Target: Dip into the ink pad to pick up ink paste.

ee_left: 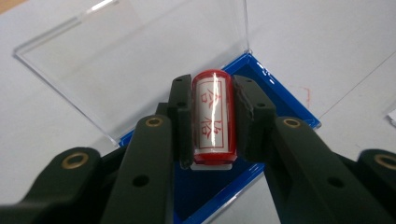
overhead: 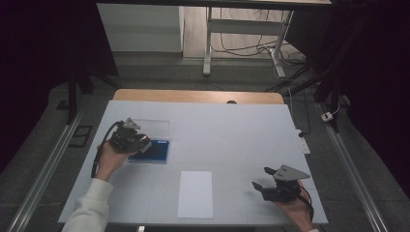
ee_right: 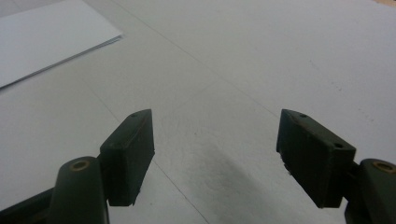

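My left gripper [ee_left: 212, 121] is clamped on a red stamp [ee_left: 213, 116], one jaw on each side, squarely between the pads. The stamp is red-bodied w/ a white label and red characters, held over the blue base of an open case [ee_left: 285, 100]; the clear lid [ee_left: 140, 56] is folded back flat on the table [overhead: 232, 130]. From the high view the case [overhead: 157, 150] sits at the table's left side, right by my left gripper [overhead: 140, 141].

Risks as I judge them: the stamp looks smooth and round, so it could roll or slip out if I ease the squeeze or tilt too far (can't tell if its bottom touches the case). Dragging sideways might shove the light case or catch the lid.

Right gripper [ee_right: 215, 154] is wide apart, holding nothing, low over bare table; a white sheet of paper [overhead: 195, 194] lies near, to its left, well apart from the stamp.
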